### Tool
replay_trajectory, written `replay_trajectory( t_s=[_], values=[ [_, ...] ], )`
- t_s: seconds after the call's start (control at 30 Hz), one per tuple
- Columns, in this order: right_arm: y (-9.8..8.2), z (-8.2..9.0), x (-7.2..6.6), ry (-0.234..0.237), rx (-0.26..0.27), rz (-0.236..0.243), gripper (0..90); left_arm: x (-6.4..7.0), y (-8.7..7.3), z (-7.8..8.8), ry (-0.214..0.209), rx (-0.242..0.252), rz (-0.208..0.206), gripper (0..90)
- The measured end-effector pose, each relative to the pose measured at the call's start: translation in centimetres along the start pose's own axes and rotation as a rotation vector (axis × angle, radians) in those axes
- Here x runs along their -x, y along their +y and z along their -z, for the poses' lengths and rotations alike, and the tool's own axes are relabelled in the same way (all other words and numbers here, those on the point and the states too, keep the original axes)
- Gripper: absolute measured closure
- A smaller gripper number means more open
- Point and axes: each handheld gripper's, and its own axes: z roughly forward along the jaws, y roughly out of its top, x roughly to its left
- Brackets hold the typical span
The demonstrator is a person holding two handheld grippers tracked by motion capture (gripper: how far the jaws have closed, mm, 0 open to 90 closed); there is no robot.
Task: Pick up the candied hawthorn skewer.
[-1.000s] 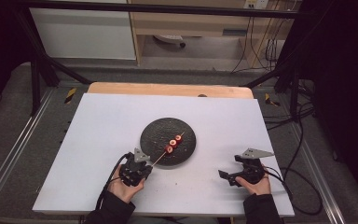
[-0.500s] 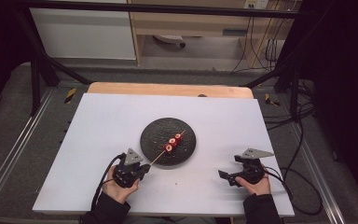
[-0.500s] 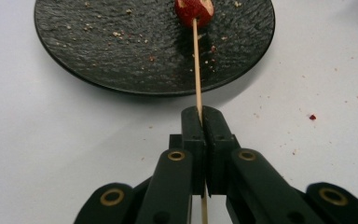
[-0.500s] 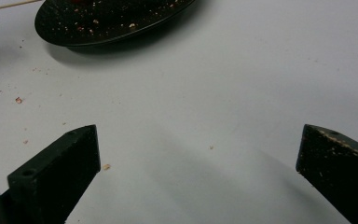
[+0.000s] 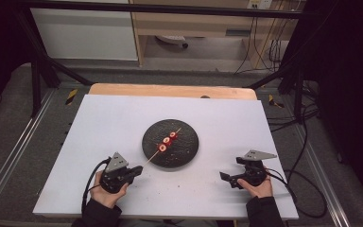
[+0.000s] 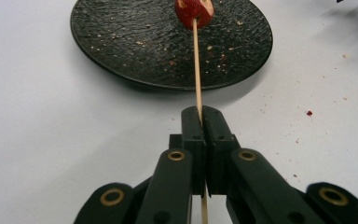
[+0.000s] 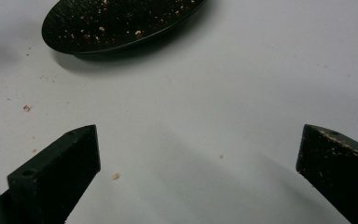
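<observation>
now, starting at the left of the high view, my left tool [image 5: 134, 171] sits near the front edge of the white worktop [image 5: 99, 123], its black jaws pressed together on the near end of a thin wooden skewer [image 5: 152, 157]. in the left gripper view that tool [image 6: 203, 122] has the stick pinched between its two pads, with the skewer [image 6: 196, 70] running straight away from the jaws and out over the rim of the round black textured plate [image 6: 121, 46]. a red slice of fruit [image 6: 194, 11], pale at its centre, is threaded on the skewer above the plate. from the high view i count three red pieces [image 5: 166, 141] spaced along the stick, which lies slantwise across the plate [image 5: 186, 149], its far tip pointing up and to the right. crumbs speckle the plate's dark surface.

further right, my right tool [image 5: 227, 178] rests on the worktop, well apart from the plate. in the right gripper view its jaws stand wide apart with nothing between them, just bare white worktop [image 7: 242, 93] with a few crumbs, and the plate's edge [image 7: 121, 42] lies beyond.
</observation>
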Motion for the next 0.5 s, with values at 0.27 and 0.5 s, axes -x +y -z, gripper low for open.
replay_trajectory(
  t_s=[0.27, 0.5],
  values=[
    [0.8, -0.4, -1.1, 0.014, 0.013, 0.013, 0.5, -0.3, -0.9, 0.9, -0.032, 0.036, -0.02, 88.2],
    [1.7, -0.9, -2.4, 0.03, 0.026, 0.016, 0.4, -0.3, -1.4, 1.2, -0.046, 0.057, -0.02, 88.1]
  ],
)
